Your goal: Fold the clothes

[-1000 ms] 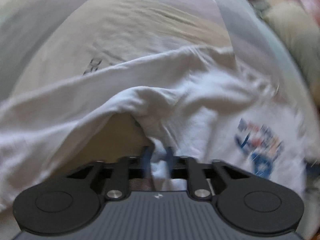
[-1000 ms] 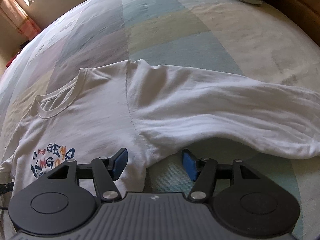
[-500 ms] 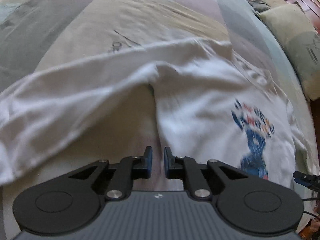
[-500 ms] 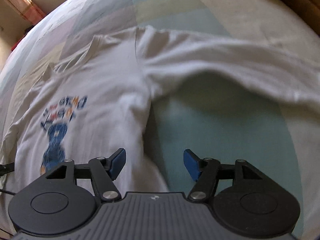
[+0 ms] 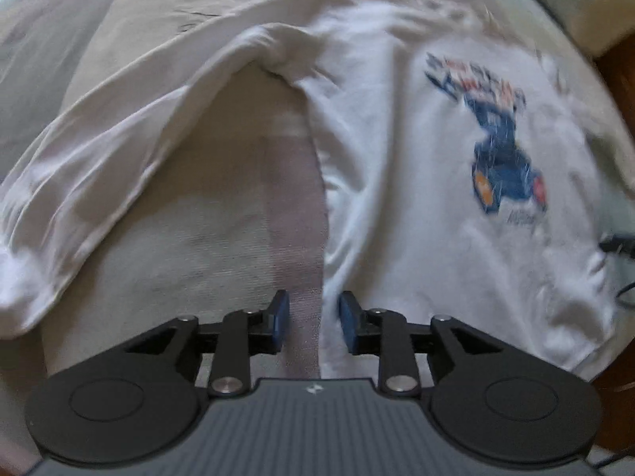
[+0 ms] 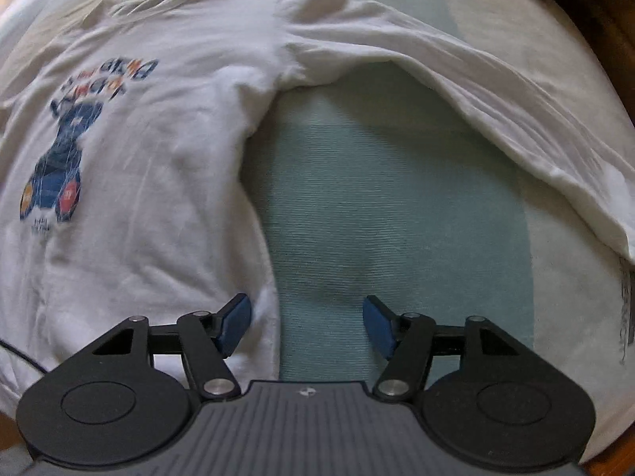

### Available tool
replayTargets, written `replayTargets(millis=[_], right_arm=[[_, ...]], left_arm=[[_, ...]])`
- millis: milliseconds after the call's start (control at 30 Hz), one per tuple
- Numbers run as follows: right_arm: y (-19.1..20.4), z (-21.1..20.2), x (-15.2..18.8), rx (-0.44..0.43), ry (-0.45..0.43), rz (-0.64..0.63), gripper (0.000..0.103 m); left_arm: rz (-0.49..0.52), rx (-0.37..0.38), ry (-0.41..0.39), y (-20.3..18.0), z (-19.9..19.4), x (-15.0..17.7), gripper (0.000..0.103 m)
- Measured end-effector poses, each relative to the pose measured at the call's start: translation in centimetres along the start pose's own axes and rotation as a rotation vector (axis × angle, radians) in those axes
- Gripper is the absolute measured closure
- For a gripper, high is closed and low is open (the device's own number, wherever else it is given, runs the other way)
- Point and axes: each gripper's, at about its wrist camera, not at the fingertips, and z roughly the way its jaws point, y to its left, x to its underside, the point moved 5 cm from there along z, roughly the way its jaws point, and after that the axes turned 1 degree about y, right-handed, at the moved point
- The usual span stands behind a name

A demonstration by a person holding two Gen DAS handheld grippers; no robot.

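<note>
- We see the white shirt (image 5: 397, 182) lying face up on the bed (image 6: 377, 214), its print (image 6: 63, 150) showing, so the body is flat and ready for a fold.
- Both long sleeves are spread out to the sides; the left sleeve (image 5: 119, 146) and right sleeve (image 6: 476, 95) angle away from the body, which we judge leaves each side hem free to pick up.
- Our left gripper (image 5: 313, 317) points down over the shirt's side edge. Its jaws have just been opening and now stand a little apart, with the hem and a strip of sheet showing between them; the pads press on nothing.
- Our right gripper (image 6: 305, 323) points down at the opposite side edge. Its jaws are spread wide and hold nothing; the left pad sits just over the shirt's edge, the other over bare sheet.
- We judge both grippers are lined up to pinch the lower side hems next.
- The pictures are slightly blurred.
</note>
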Motion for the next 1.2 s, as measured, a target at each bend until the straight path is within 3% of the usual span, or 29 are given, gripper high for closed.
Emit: replayTargets(millis=[233,367,433,500,600,667,767,867,933,1000,1167,1200], right_arm=[[1.7,0.4,-0.9,-0.033,-0.03,0.058,0.027],[2.8,0.4,-1.0,-0.035,-0.029,0.007,0.026],[2.7,0.3,-1.1,-0.038,-0.031,-0.001,0.026],[2.2,0.2,-1.1,-0.034,-0.033,0.008,0.026],[1.6,-0.4,-1.3,-0.032,-0.052,0.019,0.026],[2.1,-1.0,-1.7,-0.052,-0.077,0.013,0.026],[4.0,-1.7,-2.3,-0.11,-0.112,-0.048,0.026],[6.2,-1.6,-2.8,-0.15,-0.13,-0.136,0.026],[7.3,-1.2,-2.9,-0.167,-0.124,-0.173,0.026],[7.9,-0.9,-3.0,-0.177,-0.119,-0.196,0.026],[7.5,-0.4,-3.2,-0.172,-0.096,-0.212,0.026],[7.4,-0.6,-3.2,-0.176,-0.102,-0.212,0.026]], left_arm=[[-0.264,0.136,-0.156,0.8,1.7,-5.4,0.076],[-0.154,0.013,-0.19,-0.1,3.6,-7.5,0.079],[0.03,-0.181,-0.232,-1.1,3.6,-8.2,0.079],[0.027,-0.243,-0.226,0.1,3.5,-8.9,0.082],[-0.101,-0.151,-0.225,1.9,2.3,-9.5,0.084],[-0.108,-0.107,-0.237,1.4,0.9,-9.1,0.084],[-0.091,0.042,-0.257,-1.3,-0.4,-8.1,0.08],[-0.085,0.158,-0.183,-3.2,1.2,-7.0,0.075],[-0.124,0.141,-0.105,-2.7,3.2,-6.6,0.076],[-0.175,0.146,-0.124,-1.1,3.8,-6.9,0.076],[-0.072,0.112,-0.084,-0.7,3.5,-8.3,0.081],[-0.035,0.116,-0.085,-1.2,3.1,-8.5,0.073]])
